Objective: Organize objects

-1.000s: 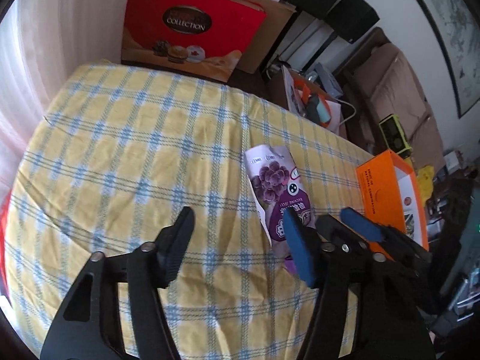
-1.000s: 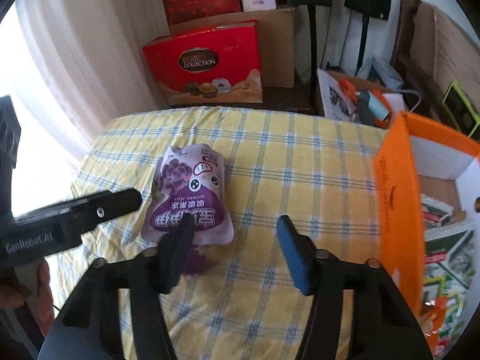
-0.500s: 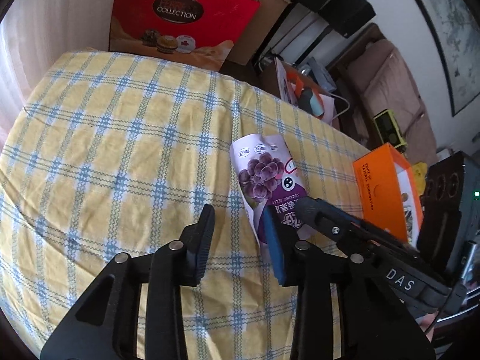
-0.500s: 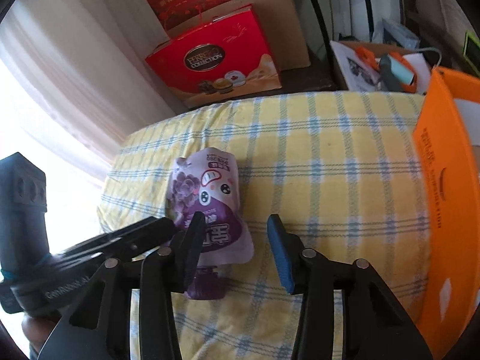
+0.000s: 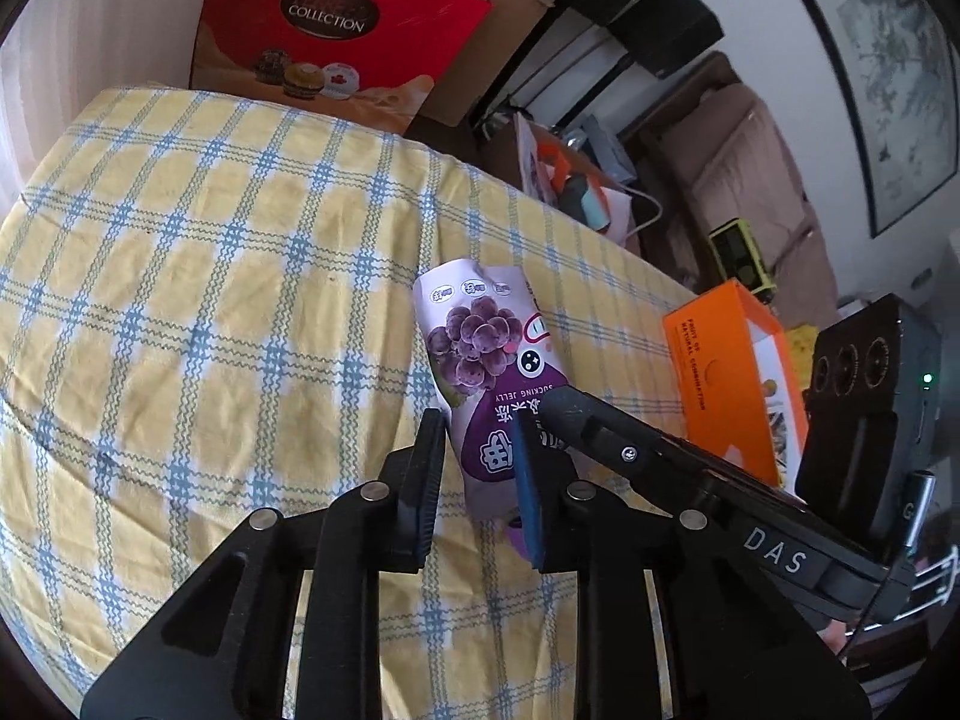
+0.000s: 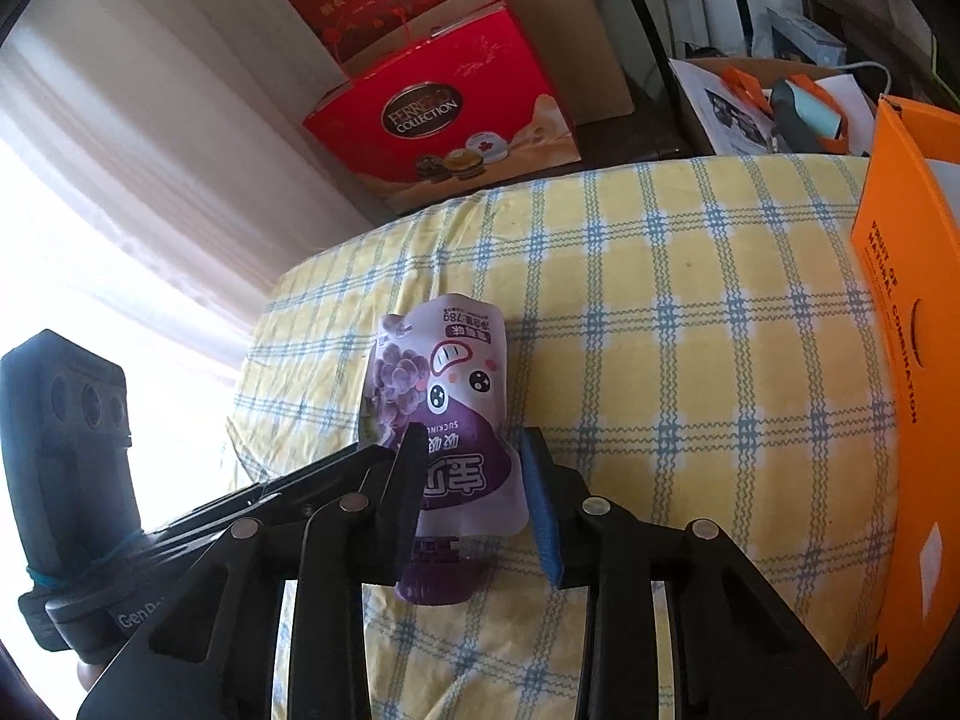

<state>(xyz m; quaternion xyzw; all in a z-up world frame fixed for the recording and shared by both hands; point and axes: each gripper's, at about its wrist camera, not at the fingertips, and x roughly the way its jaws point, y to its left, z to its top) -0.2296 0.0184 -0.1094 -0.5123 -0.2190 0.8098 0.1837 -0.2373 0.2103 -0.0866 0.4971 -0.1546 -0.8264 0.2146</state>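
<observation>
Purple pouch (image 6: 444,420) of grape jelly lies flat on the checked cloth (image 5: 198,276), with its cap end toward you and its bottom toward 12 o'clock. Both tongs meet at this cap end. Your right gripper (image 6: 474,480) has its jaws parted on either side of the lower part of the pouch, but they are not pressed on it, so it grasps nothing. Your left gripper (image 5: 477,468) is also released, its jaws a little apart over the same end; whether a pad touches the foil I cannot tell. In the left view, the right tong comes in from 3 o'clock and crosses just beside the left blue pad.

I judge that you bring both near the neck because the stiff cap gives a surer hold than the soft foil body.

At 3 o'clock of the pouch, well apart from it, stands the orange box (image 6: 900,360), open at the top. Inside it some printed packets show in the left view; what they are I cannot tell. Probably the pouch goes there.
</observation>
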